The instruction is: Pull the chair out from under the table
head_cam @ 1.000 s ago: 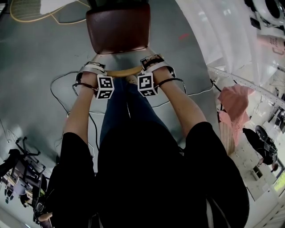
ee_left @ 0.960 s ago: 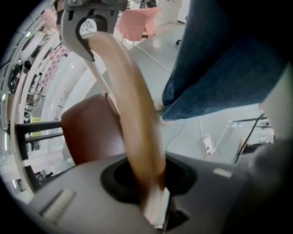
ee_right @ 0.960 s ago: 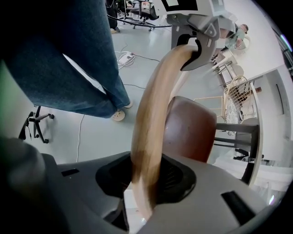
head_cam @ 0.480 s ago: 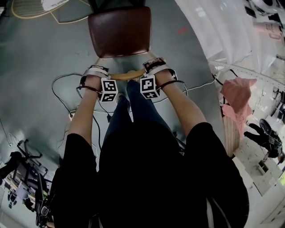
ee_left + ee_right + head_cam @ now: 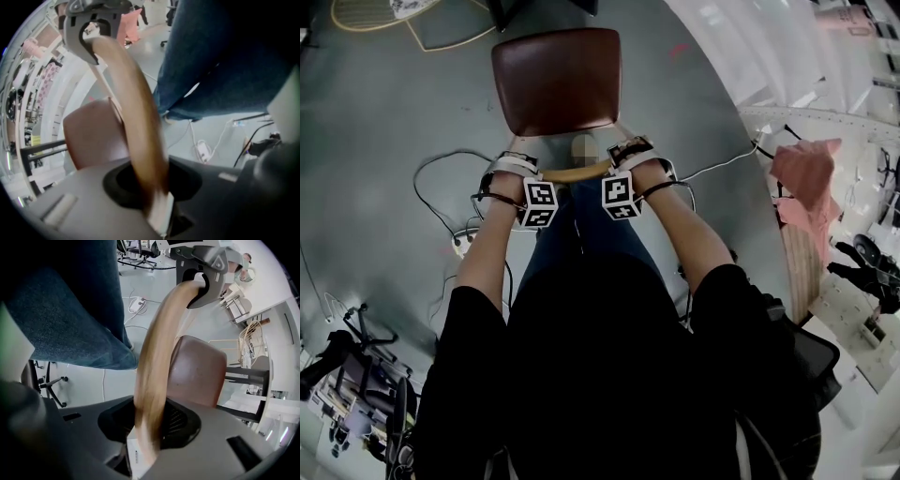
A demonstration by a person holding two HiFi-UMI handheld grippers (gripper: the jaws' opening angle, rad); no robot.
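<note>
The left claw [image 5: 516,167] is clamped on the chair's curved wooden back rail [image 5: 577,172], its jaws drawn in to a narrow gap with the wood pressed between them. The right claw [image 5: 634,155] grips the same rail further along, likewise closed on it, and both point steeply down. Between the two arms stands the person's leg in jeans [image 5: 581,234], just behind the rail. Beyond the rail lies the brown seat [image 5: 555,80], wholly in the open on the grey floor [image 5: 384,122], with a cable [image 5: 427,173] looping to its left.

A second ago the seat's far edge met a dark shape at the top of the head view. Since then the seat has come back with the claws, and bare floor now shows past it. The right gripper view shows a dark frame [image 5: 243,376], probably the table's, behind the seat and apart from it. By this, the chair looks out, or nearly so. What likely remains is a little more backing away, then letting go.
</note>
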